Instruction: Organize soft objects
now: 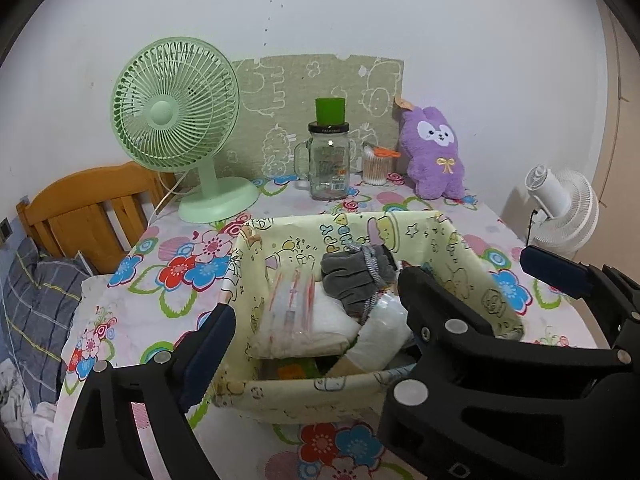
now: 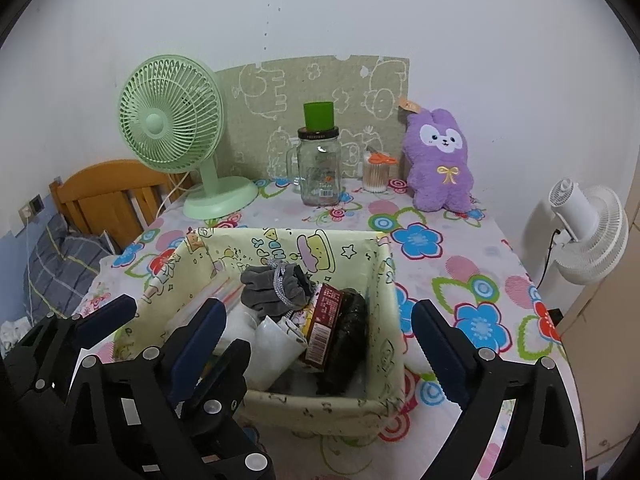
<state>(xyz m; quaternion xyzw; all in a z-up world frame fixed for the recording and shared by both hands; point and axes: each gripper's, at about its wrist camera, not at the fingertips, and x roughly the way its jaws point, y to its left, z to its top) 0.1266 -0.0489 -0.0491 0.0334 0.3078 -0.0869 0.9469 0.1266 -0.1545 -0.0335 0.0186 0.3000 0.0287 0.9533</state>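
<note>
A pale yellow cartoon-print fabric basket [image 1: 460, 256] [image 2: 384, 280] stands on the floral tablecloth. Inside lie a grey drawstring pouch [image 1: 352, 276] [image 2: 272, 284], clear-wrapped white packets [image 1: 304, 320], a white roll [image 2: 276, 344] and a dark packet with a red-brown label [image 2: 332, 328]. A purple plush rabbit [image 1: 436, 152] [image 2: 438, 160] leans on the back wall. My left gripper [image 1: 320, 312] hangs open over the basket's near side. My right gripper [image 2: 318, 312] is open too, its right finger outside the basket's right wall. The two grippers' inner fingers overlap. Neither holds anything.
A green desk fan [image 1: 176, 120] stands at the back left. Beside it are a glass jar mug [image 1: 328, 168] topped by a green cup, then a cotton-swab tub [image 1: 376, 168]. A white fan [image 2: 588, 232] sits off the table's right edge. A wooden headboard [image 1: 80, 208] and plaid bedding lie left.
</note>
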